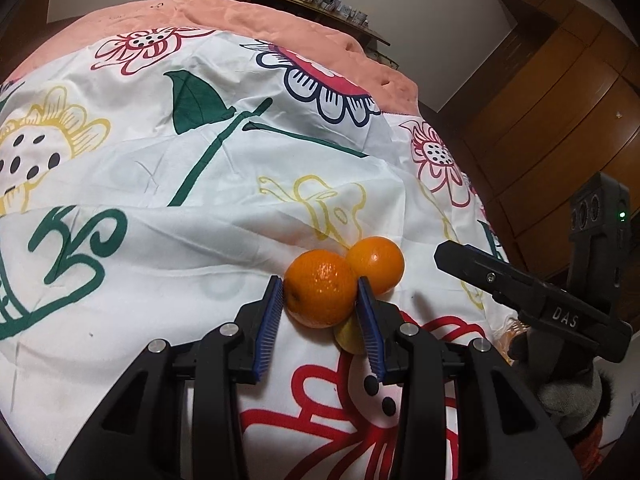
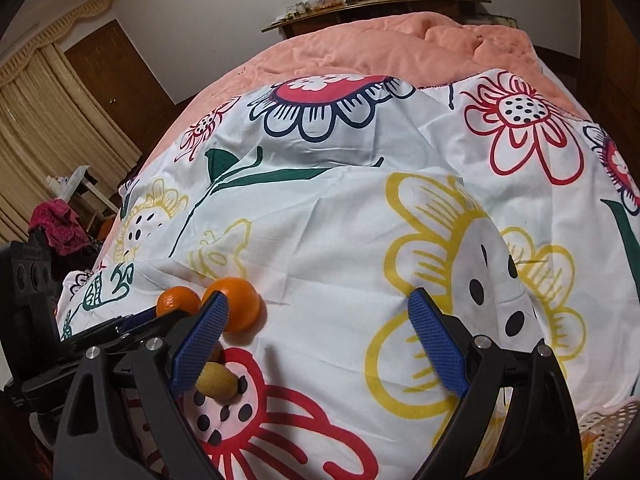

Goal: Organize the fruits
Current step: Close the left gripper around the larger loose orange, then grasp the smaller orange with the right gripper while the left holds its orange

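Observation:
My left gripper (image 1: 320, 296) is shut on an orange (image 1: 320, 294), its blue pads pressing both sides, on the flowered bedsheet (image 1: 200, 240). A second orange (image 1: 376, 264) lies just behind it, touching. A yellow-green fruit (image 1: 349, 338) lies under the right finger. In the right wrist view the held orange (image 2: 176, 300), the second orange (image 2: 242, 304) and the yellow-green fruit (image 2: 216, 380) sit at the lower left. My right gripper (image 2: 316, 320) is open and empty over the sheet, to the right of the fruits.
A pink quilt (image 2: 380, 48) covers the far half of the bed. A wooden shelf (image 2: 376, 2) with small items stands behind it. A white mesh basket (image 2: 612, 432) shows at the lower right edge. Wooden wardrobes (image 1: 560, 100) stand right of the bed.

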The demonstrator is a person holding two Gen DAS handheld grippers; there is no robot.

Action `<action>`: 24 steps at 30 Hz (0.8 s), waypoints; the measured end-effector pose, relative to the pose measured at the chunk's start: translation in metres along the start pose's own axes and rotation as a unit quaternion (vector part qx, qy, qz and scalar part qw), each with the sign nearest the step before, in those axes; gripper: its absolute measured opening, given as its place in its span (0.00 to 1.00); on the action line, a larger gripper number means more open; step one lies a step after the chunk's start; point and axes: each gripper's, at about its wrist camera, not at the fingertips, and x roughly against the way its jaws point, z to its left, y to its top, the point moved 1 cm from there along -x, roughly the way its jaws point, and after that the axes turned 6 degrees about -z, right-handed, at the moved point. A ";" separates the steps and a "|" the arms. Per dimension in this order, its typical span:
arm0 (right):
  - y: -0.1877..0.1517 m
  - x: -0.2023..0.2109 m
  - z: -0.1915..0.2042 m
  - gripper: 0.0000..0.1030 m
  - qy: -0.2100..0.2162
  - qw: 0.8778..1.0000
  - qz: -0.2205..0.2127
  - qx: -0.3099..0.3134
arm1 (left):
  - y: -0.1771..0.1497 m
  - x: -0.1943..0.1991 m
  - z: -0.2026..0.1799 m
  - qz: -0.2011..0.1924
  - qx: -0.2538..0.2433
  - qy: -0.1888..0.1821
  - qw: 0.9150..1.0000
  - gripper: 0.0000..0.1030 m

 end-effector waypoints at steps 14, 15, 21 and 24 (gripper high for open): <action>-0.004 0.001 0.016 0.88 -0.030 0.998 -0.005 0.046 | -0.006 0.044 0.018 -0.080 0.019 0.002 0.997 0.37; -0.003 0.000 0.022 0.88 -0.034 0.998 -0.005 0.058 | -0.007 0.048 0.019 -0.086 0.016 0.005 0.996 0.37; -0.002 -0.011 0.057 0.88 -0.023 0.994 0.004 0.109 | -0.012 0.064 0.023 -0.110 0.010 0.010 0.994 0.37; -0.004 -0.026 0.071 0.84 -0.045 0.989 0.025 0.139 | -0.014 0.069 0.024 -0.123 0.004 0.021 0.992 0.37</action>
